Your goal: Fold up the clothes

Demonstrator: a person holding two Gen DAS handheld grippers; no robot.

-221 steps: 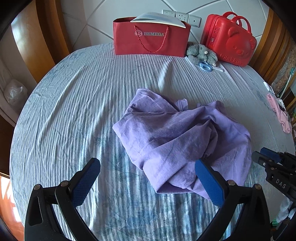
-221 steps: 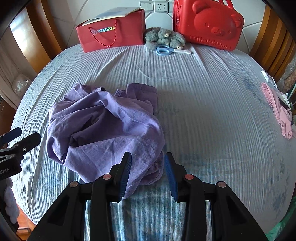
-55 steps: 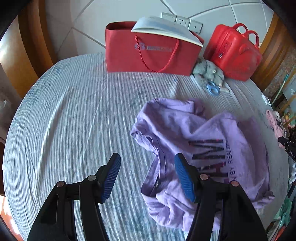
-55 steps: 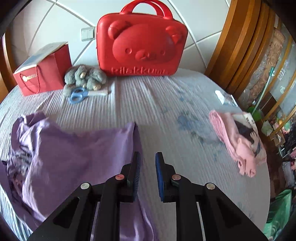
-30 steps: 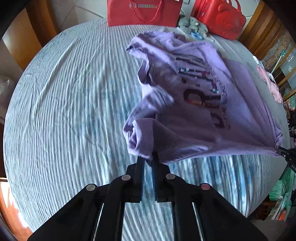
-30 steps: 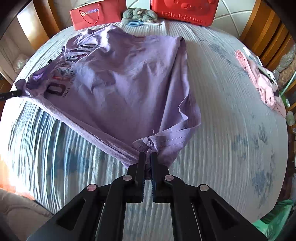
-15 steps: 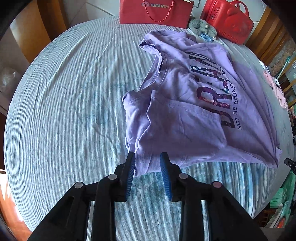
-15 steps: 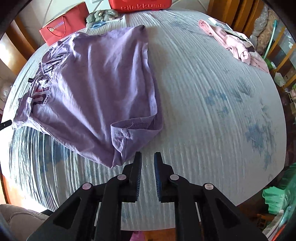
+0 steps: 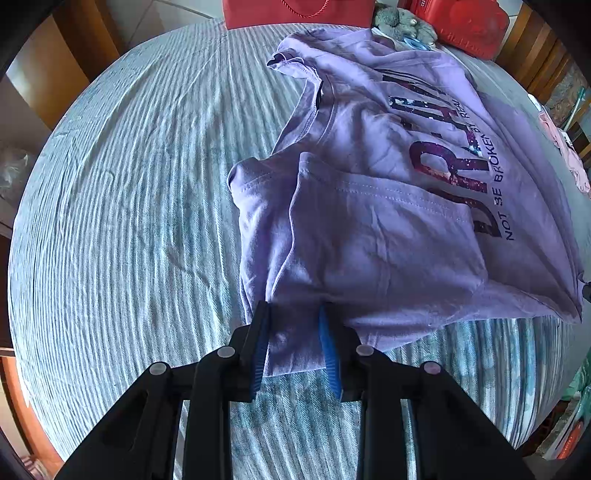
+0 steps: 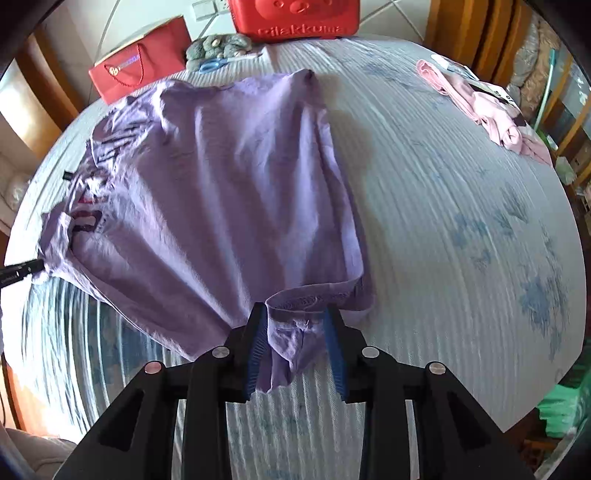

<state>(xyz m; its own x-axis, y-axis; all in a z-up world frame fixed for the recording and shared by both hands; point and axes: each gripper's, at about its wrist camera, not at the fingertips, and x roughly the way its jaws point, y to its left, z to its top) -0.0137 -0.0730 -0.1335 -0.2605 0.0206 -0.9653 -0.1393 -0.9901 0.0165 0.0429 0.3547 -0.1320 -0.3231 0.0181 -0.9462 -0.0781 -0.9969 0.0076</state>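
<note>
Since half a second ago both tools have slid forward, so cloth now lies between their blue pads where before they stood just short of the hem. On the striped bed cover (image 9: 122, 206) the purple T-shirt (image 9: 376, 206) is spread print side up, one sleeve folded over its chest beside the dark lettering. At the shirt's near corner the left tool (image 9: 295, 339) has its jaws spread, with a flap of hem lying loose between the pads. On the other side, the right tool (image 10: 295, 339) is likewise parted around a bunched bit of the bottom hem, and I cannot tell whether either pad touches the cloth. Along the far edge of the bed stand a red paper bag (image 10: 142, 59), a grey plush toy (image 10: 218, 44) with blue-handled scissors (image 10: 212, 65) just in front of it, and a red bear-face case (image 10: 295, 16), all close to the shirt's far edge. Off to the right, well apart from the shirt, a pink garment (image 10: 487, 114) lies crumpled.
</note>
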